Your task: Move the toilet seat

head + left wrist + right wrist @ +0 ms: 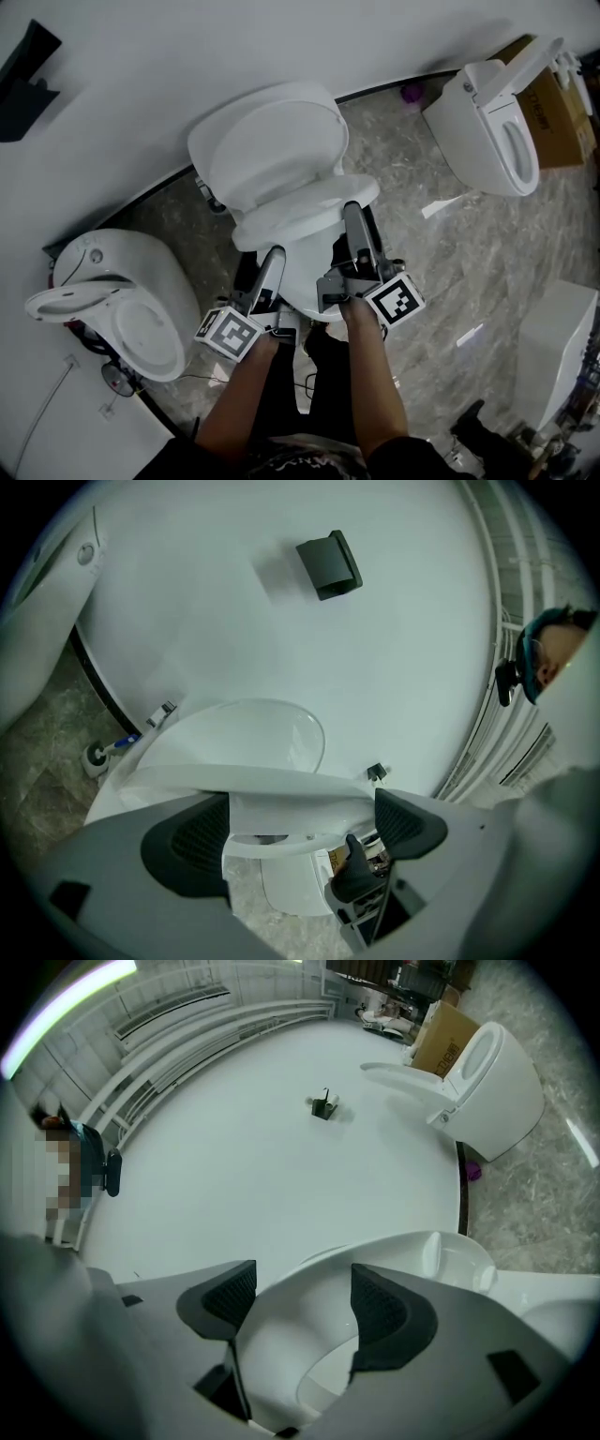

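The middle toilet's lid stands raised against the wall. Its white toilet seat is lifted off the bowl and tilts up at the front. My left gripper reaches up to the seat's near-left edge. My right gripper is on its right side. In the left gripper view the seat runs across between both pads of the left gripper, touching each. In the right gripper view the seat's rim fills the gap of the right gripper, both pads against it.
A second toilet with its lid open stands at the left, a third at the upper right beside a cardboard box. A white unit is at the right. The curved white wall carries a dark bracket.
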A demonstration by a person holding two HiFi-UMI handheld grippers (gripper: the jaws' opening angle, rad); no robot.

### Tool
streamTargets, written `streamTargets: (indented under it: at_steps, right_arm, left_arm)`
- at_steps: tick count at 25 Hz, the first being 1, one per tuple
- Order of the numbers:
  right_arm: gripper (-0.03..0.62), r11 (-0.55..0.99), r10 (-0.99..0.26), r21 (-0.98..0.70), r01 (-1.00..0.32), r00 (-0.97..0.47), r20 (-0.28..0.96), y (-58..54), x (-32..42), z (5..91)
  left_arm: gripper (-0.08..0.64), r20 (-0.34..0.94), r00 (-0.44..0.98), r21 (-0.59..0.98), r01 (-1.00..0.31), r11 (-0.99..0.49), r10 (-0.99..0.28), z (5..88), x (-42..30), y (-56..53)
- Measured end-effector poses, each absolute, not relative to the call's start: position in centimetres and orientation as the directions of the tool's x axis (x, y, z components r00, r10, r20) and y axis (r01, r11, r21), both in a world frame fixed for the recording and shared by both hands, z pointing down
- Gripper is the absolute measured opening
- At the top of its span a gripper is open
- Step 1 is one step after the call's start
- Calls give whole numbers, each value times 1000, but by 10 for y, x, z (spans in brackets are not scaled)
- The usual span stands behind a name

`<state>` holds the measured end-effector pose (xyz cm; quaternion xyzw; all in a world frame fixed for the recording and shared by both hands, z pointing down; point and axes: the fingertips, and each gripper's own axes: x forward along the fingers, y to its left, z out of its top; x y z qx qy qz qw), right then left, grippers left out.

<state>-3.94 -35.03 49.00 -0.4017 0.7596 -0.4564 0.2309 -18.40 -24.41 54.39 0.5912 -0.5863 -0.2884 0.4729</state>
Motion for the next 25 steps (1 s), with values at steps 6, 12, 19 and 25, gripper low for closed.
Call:
streamTargets:
  at_steps: [6, 12, 19, 25]
  right_arm:
    - [296, 287, -795, -891, -352, -606, -17, -358, -50, 491]
    - [298, 329, -750, -897, -294, -659, -59, -369, -65, 490]
    - [281, 368, -694, -884, -288, -718, -55, -384, -82, 492]
    - [265, 377, -663, -878, -295, -748, -33, -394, -100, 501]
  left_arm:
    - [503, 217, 112, 885, -441, 147, -970, 543, -190, -256]
    - [502, 222, 67, 862, -480, 164, -973, 542, -197, -273]
    - [502, 228, 19, 839, -510, 187, -973, 543, -207, -290]
    - [502, 217, -15, 836, -513, 194, -976, 538, -214, -306]
